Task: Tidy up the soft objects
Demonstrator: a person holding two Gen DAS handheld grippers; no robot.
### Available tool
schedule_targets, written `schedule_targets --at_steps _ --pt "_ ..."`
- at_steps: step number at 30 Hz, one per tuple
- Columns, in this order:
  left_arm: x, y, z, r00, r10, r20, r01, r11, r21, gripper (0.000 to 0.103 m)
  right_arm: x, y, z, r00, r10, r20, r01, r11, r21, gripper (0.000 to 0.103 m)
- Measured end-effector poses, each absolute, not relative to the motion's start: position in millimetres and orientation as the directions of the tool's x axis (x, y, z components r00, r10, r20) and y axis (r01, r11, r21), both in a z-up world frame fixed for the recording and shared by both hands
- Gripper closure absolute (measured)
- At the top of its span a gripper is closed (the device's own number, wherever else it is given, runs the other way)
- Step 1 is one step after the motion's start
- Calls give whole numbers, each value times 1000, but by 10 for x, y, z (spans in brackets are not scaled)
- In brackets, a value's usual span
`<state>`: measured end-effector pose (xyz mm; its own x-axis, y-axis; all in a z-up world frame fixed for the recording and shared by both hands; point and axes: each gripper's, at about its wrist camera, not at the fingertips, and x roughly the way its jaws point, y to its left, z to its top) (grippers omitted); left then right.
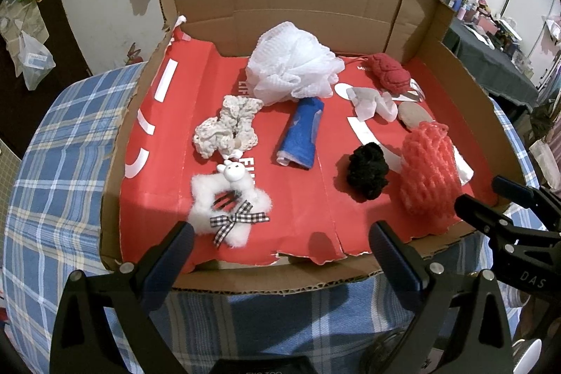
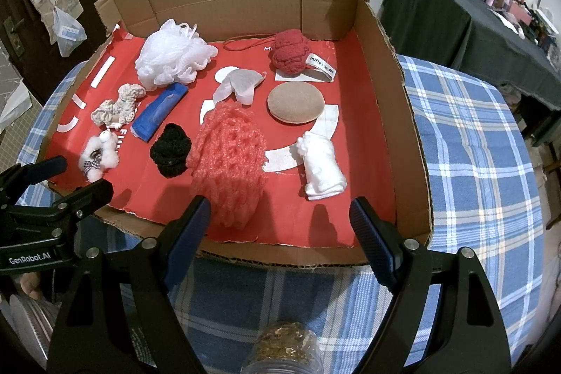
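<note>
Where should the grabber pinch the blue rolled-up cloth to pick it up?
Pinch the blue rolled cloth across its narrow middle, coming down from above. It lies flat as a long roll with red floor bare on both long sides, so the fingers probably fit there. The bath pouf crowds its far end.

Brightness: even indoor light, moderately bright; red box floor (image 1: 315,198) saturated.
Shadows: soft, short, falling toward the camera beneath the black scrunchie (image 2: 171,155) and pink foam net (image 2: 228,163).
Glare: none strong.
Sharpness: centre crisp; near claw fingers (image 1: 168,255) slightly soft.
Distortion: heavy fisheye bending, dark vignette corners.
</note>
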<state>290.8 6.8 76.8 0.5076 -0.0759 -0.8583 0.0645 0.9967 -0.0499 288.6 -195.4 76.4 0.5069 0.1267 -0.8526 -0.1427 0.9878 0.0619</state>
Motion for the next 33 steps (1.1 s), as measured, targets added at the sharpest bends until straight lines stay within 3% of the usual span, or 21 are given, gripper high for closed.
schedule_targets --at_steps 33 --pt "2909 64 752 497 -84 -864 68 996 -58 2 2880 -1963 769 511 130 -850 -141 988 67 22"
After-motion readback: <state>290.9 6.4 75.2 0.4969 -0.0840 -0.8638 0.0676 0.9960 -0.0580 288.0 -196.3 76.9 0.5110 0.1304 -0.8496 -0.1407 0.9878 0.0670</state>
